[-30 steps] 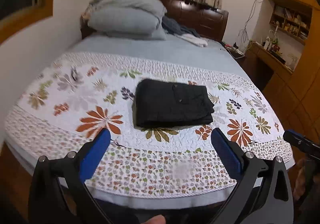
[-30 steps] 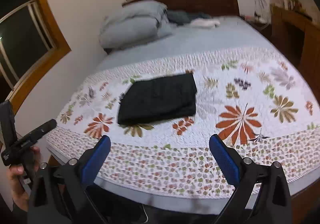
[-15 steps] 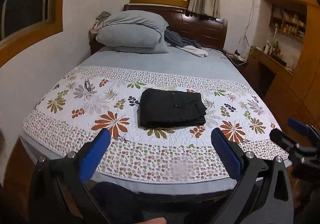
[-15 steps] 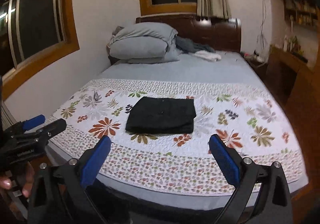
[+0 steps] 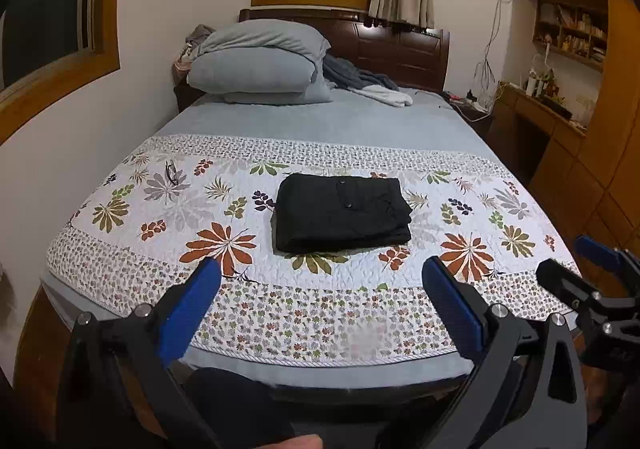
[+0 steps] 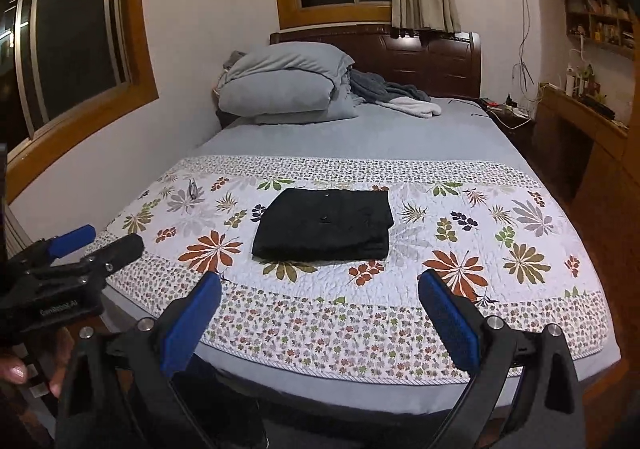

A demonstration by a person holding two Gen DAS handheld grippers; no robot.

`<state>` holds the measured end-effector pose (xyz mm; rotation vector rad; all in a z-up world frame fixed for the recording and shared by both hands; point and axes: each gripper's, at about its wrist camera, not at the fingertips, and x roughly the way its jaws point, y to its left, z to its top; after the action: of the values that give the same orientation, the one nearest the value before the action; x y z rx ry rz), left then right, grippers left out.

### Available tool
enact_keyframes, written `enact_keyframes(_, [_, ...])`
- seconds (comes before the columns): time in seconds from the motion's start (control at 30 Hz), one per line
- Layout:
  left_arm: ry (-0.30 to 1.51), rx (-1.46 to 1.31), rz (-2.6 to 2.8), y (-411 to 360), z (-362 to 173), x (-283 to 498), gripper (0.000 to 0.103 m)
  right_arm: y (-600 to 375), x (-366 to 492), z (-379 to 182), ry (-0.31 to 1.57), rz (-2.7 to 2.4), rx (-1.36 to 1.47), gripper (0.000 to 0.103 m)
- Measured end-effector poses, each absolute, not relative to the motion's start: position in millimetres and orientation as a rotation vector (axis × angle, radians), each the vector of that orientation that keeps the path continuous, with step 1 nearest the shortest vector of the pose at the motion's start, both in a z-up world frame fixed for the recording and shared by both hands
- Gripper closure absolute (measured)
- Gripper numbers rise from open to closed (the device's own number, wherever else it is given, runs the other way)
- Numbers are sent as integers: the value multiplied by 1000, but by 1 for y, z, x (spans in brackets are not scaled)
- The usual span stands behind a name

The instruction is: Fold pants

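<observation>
Folded black pants (image 5: 344, 213) lie mid-quilt (image 5: 160, 209) on the bed (image 5: 360, 125), below stacked pillows (image 5: 260, 65). Left gripper (image 5: 320, 301) and right gripper (image 6: 320, 305) hang spread, empty, off the bed's foot.

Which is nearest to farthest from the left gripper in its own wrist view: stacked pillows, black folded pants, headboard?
From the left gripper, which is open:
1. black folded pants, straight ahead on the floral quilt.
2. stacked pillows, far end, left of centre.
3. headboard, behind the pillows, against the wall.
</observation>
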<state>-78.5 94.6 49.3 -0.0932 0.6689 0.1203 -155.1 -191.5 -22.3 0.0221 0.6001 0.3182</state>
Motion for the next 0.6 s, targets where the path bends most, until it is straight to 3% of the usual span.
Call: enact_keyframes(0.6, [736, -99, 151, 111, 17, -47, 3, -190, -99, -57, 694, 257, -27, 4])
